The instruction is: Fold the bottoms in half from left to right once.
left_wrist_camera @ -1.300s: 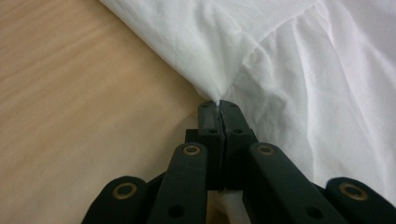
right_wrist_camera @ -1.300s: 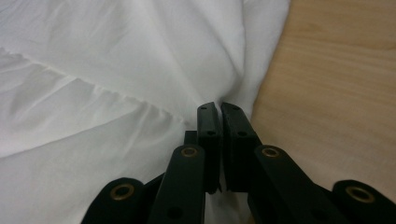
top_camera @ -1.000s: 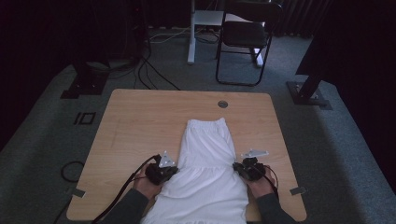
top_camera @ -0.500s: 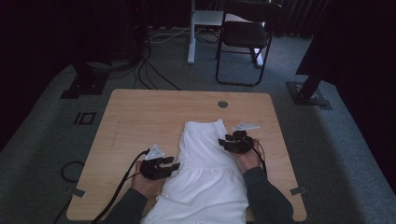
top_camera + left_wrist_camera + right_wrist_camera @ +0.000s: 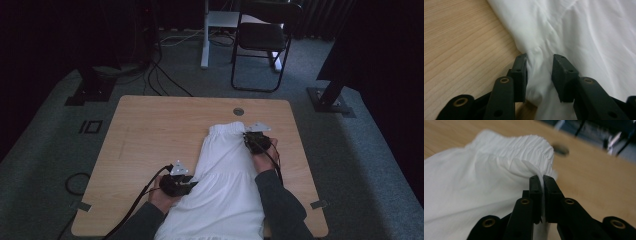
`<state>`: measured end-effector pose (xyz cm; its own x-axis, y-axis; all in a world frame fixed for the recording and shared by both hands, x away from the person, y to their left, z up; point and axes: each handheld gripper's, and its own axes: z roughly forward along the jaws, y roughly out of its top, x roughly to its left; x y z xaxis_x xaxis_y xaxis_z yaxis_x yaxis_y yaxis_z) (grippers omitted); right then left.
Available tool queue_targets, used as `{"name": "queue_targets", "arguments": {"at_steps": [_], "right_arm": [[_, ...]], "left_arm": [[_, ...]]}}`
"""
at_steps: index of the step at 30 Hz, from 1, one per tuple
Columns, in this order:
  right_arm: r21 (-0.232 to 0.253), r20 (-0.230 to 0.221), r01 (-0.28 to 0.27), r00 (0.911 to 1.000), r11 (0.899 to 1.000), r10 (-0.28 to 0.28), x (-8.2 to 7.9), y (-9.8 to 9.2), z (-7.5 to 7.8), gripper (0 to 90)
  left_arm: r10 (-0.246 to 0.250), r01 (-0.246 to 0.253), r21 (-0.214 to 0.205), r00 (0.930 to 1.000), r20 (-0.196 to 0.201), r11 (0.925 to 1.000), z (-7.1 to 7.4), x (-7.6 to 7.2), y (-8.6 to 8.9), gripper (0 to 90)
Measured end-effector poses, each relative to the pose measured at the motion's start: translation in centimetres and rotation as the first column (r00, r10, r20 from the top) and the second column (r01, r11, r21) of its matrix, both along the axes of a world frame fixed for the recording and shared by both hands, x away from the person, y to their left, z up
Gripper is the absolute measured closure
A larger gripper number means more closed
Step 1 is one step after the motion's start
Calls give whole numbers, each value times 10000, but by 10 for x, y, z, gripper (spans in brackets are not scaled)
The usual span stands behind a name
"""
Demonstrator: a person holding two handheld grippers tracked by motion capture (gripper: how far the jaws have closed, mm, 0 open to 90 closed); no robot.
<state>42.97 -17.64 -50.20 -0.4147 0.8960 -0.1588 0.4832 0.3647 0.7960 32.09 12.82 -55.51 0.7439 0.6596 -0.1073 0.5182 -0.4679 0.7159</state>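
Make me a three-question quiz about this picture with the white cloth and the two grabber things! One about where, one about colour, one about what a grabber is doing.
1. Where is the right gripper?
A. at the garment's gathered far end
B. on the floor
C. on the chair

2. What colour is the garment?
A. red
B. white
C. green

3. What is the left gripper doing?
A. jaws shut tight on a cup
B. lying upside down off the table
C. jaws apart with cloth between them

Answers: 1 A, the high view shows it by the gathered band far from the person. 2 B, it is white in every view. 3 C, the left gripper view shows a gap between its jaws with a fold of cloth in it.
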Motion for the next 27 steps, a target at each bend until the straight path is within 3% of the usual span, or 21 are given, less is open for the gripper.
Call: {"name": "queue_targets", "arguments": {"at_steps": [3, 7, 9, 10, 13, 20, 21, 23, 25, 27], "right_arm": [[335, -1242, 352, 9918, 9988, -308, 14, -12, -31, 708], [1303, -1822, 568, 9827, 9899, -324, 17, -21, -51, 591], [1451, -1929, 611, 9807, 9875, -323, 18, -23, -53, 595], [1642, -2015, 568, 9792, 9848, -229, 18, -24, -53, 658], [1672, -2106, 393, 9776, 9851, -33, 15, -20, -52, 717], [1632, -2128, -185, 9756, 9864, 535, -3, 0, -52, 735], [1619, -2106, -258, 9757, 9865, 601, -6, 3, -52, 739], [1587, -2072, -448, 9752, 9863, 777, -12, 12, -52, 747], [1644, -2142, -377, 9741, 9857, 730, -13, 15, -52, 749], [1684, -2157, -355, 9738, 9851, 720, -14, 18, -52, 752]], "left_arm": [[-29, 28, 86, 10000, 53, 10000, 0, -1, -1, 710], [-288, 286, 285, 9996, 63, 9992, 1, -2, 0, 846], [-382, 374, 481, 9992, 149, 9981, 1, -6, 0, 864], [-433, 423, 546, 9989, 185, 9976, 2, -8, 1, 875], [-483, 477, 506, 9988, 104, 9976, 1, -17, 6, 877], [-638, 637, 676, 9980, -6, 9957, 3, -41, 19, 875], [-420, 395, 759, 9986, 312, 9963, 5, -46, 25, 875], [41, -72, 431, 9973, 731, 9990, 10, -45, 31, 714], [463, -446, -193, 9940, 993, 9988, 18, -38, 38, 641], [798, -748, -444, 9894, 1218, 9962, 27, -28, 42, 576]]}}
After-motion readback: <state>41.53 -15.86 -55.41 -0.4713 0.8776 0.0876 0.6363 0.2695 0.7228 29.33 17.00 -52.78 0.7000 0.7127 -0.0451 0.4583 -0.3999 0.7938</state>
